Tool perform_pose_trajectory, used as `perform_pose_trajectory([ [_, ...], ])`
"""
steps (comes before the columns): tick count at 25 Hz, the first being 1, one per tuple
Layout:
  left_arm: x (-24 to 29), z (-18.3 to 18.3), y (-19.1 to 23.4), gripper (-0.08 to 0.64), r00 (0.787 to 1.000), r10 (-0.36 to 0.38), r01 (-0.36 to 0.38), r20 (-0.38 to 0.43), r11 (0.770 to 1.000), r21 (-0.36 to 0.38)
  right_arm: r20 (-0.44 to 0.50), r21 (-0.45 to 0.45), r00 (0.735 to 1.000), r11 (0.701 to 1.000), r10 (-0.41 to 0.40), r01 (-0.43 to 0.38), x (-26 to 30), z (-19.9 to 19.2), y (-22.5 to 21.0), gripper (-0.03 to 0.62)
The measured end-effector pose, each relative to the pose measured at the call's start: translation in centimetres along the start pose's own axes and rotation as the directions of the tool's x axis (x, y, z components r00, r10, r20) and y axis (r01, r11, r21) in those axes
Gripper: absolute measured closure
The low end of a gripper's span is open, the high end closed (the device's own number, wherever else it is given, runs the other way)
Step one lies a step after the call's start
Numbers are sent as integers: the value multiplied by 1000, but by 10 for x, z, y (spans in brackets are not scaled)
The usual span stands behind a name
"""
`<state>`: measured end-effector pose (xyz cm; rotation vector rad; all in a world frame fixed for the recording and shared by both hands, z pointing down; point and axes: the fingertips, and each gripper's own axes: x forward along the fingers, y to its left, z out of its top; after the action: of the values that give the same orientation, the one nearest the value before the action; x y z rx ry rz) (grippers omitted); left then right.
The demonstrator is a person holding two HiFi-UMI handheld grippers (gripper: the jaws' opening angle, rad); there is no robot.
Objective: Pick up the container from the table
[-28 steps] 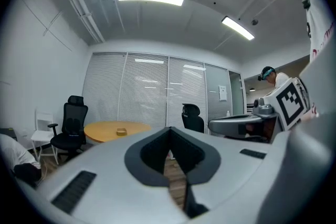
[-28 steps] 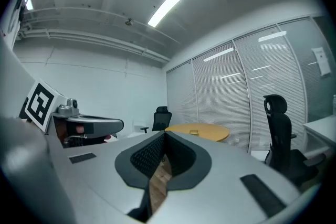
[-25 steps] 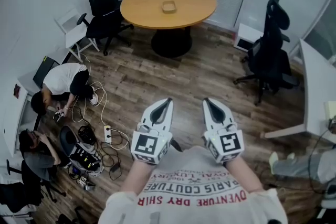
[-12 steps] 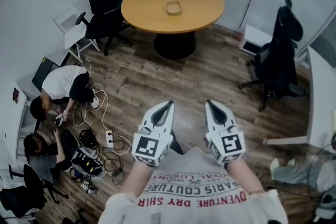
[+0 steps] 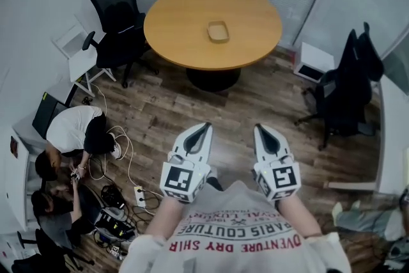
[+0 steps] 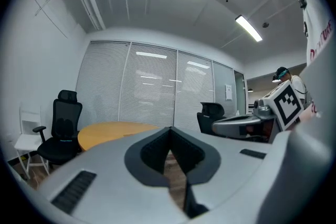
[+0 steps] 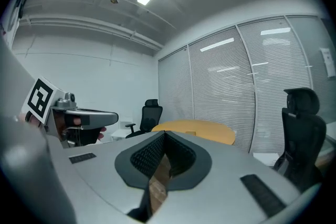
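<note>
Left tool [image 5: 202, 126] and right tool [image 5: 261, 128] pressed together, empty; container [image 5: 218, 31], seemingly a tray, on table [image 5: 179, 22].

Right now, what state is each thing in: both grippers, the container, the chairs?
Left gripper: shut, empty, over the floor.
Right gripper: shut, empty, over the floor.
Container: resting on the table, untouched, far from both grippers.
Chair at view's left: upright, unoccupied.
Chair at view's right: upright, unoccupied.
</note>
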<state>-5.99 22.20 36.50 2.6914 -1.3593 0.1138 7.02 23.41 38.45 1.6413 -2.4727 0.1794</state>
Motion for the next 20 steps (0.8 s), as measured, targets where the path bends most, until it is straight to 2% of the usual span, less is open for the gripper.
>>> perform_pose_trajectory([
  [2,16,7,32,560,1000,-2,2,4,1000,28,2,6,1000,1000,-11,11,30,7,0,592],
  [7,52,19,85,560,1000,-19,18,16,999,31,-1,27,1000,999,-29,29,92,17,-3,592],
  [13,85,9,111,560,999,-38,38,-24,999,-8,-43,44,998,998,-36,38,134,13,-17,592],
  [20,132,0,141,560,999,-12,11,-51,1000,-10,-32,67,999,998,-16,18,191,12,-47,592],
])
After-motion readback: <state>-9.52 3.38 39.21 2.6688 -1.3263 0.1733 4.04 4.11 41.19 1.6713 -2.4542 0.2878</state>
